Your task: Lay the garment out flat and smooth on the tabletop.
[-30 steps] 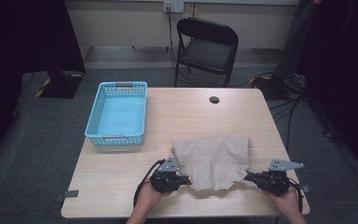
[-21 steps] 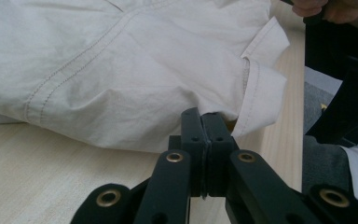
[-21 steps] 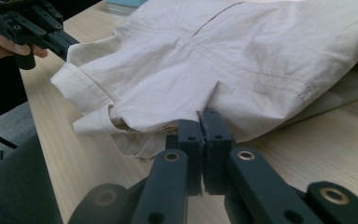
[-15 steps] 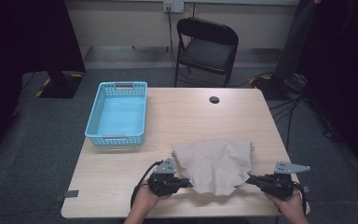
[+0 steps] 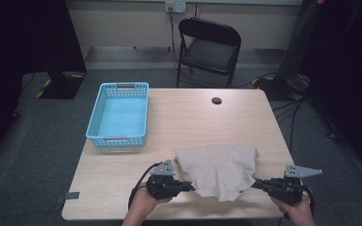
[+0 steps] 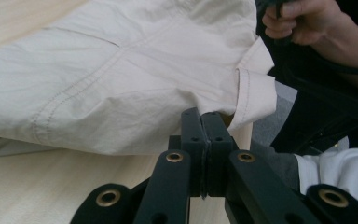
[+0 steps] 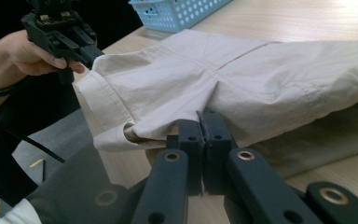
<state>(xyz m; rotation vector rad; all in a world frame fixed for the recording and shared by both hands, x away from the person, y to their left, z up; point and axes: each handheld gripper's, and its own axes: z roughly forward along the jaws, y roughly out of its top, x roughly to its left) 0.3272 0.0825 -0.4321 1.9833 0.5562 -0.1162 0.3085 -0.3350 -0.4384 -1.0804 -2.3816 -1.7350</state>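
Gripping noted: left gripper and right gripper each have jaws closed on an edge of the beige garment, which is stretched between them above the desk.

left tool: clamped on beige garment edge | wooden table beneath

Beige shorts, folded and creased, lie near the table's front edge; the near corners are lifted, the middle sagging over the edge.
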